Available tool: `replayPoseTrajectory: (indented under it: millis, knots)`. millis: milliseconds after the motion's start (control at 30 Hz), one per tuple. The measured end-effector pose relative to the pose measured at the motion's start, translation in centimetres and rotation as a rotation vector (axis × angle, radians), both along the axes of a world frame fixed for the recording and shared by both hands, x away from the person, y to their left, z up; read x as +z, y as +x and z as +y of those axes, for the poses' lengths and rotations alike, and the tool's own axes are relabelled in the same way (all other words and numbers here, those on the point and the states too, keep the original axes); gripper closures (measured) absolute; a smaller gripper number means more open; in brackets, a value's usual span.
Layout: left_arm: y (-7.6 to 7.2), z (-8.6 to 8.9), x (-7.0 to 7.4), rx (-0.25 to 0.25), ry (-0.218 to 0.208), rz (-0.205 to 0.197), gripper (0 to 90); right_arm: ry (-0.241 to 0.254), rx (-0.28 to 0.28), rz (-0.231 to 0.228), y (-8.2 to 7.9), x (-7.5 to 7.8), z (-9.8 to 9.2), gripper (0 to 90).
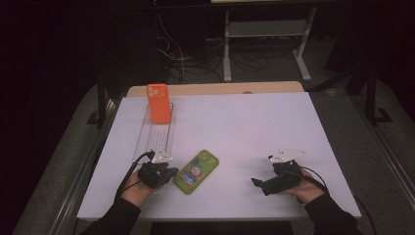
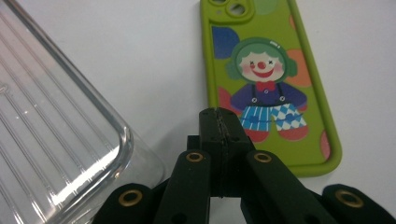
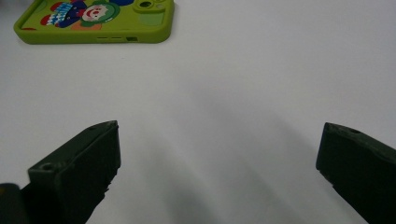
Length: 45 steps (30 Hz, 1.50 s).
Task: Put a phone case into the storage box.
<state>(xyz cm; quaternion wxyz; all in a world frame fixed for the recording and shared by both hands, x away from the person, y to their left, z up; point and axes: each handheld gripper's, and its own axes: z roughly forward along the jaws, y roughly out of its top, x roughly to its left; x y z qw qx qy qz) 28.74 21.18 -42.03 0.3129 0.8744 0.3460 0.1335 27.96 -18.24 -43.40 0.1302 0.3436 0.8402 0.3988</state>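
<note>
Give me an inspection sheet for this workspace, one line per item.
Surface: white table top, bare across the middle.
Job's things: green clown phone case lies flat; orange phone case stands upright in the clear ribbed tray.
Clutter: nothing seen.
Grippers: left claw shut, empty, beside the green case; right claw open, empty, over bare table.
Cables: one trails from each claw; more lie tangled on the floor behind.
Surroundings: dark room, white table legs beyond.

Matt green rubbery phone case (image 2: 275, 79), clear glossy ribbed plastic tray (image 2: 51, 140), smooth matt white table (image 1: 254, 127)
</note>
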Motion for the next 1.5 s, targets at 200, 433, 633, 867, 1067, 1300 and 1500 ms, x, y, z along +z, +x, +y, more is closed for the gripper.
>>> replayPoseTrajectory:
  millis: [200, 433, 633, 867, 1067, 1300, 1500]
  knots:
    - [0.2, 0.1, -0.4, 0.024, 0.021, 0.014, 89.8, 0.003, -0.002, 0.003, 0.0, 0.0, 0.0, 0.0]
    - [0.3, 0.0, -0.8, 0.039, 0.033, 0.042, 89.8, 0.001, 0.002, 0.002, 0.0, 0.0, 0.0, 0.0]
    - [0.1, -0.7, -0.9, 0.015, 0.011, 0.065, 89.8, 0.001, 0.004, 0.002, 0.0, 0.0, 0.0, 0.0]
    - [0.1, -3.2, -1.0, -0.071, 0.006, 0.086, 89.8, 0.003, 0.001, 0.003, 0.0, 0.0, 0.0, 0.0]
    - [0.1, -4.6, -1.2, -0.091, -0.038, 0.108, 89.7, 0.005, 0.0, 0.006, 0.0, 0.0, 0.0, 0.0]
    - [-0.5, -7.1, -1.3, -0.157, -0.079, 0.155, 89.7, 0.005, 0.001, 0.003, 0.0, 0.0, -0.1, 0.0]
    - [-0.6, -10.3, -1.3, -0.219, -0.106, 0.157, 89.7, 0.005, 0.002, 0.005, 0.0, 0.1, 0.0, 0.0]
